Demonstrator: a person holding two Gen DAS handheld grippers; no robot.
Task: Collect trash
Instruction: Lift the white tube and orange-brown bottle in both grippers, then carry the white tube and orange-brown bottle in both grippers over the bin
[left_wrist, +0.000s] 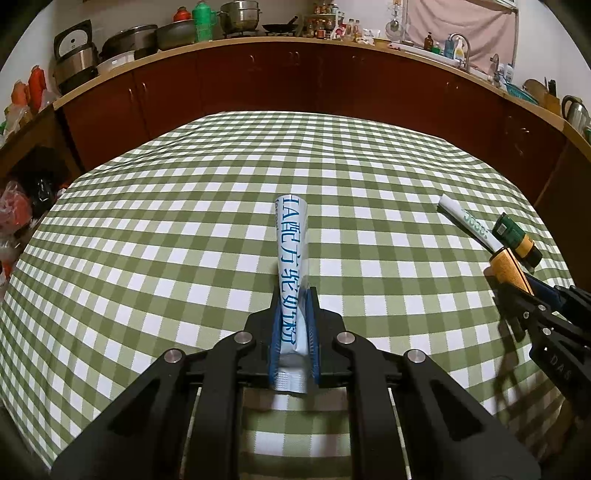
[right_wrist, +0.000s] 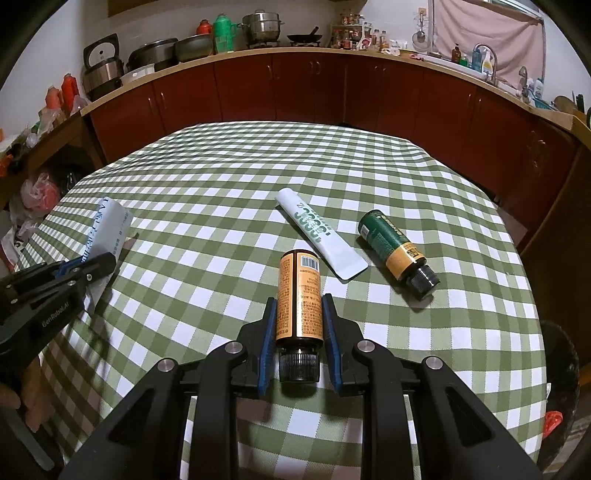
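Note:
My left gripper is shut on a white packet with blue print, held over the green checked tablecloth; it also shows in the right wrist view. My right gripper is shut on an orange-labelled bottle, its black cap toward me; it also shows in the left wrist view. A white tube with green print and a green-and-orange bottle lie on the cloth just beyond the right gripper.
Dark red cabinets with a cluttered counter curve behind the table. Plastic bags sit on the floor at the left. A dark round bin with something red in it stands at the table's right edge.

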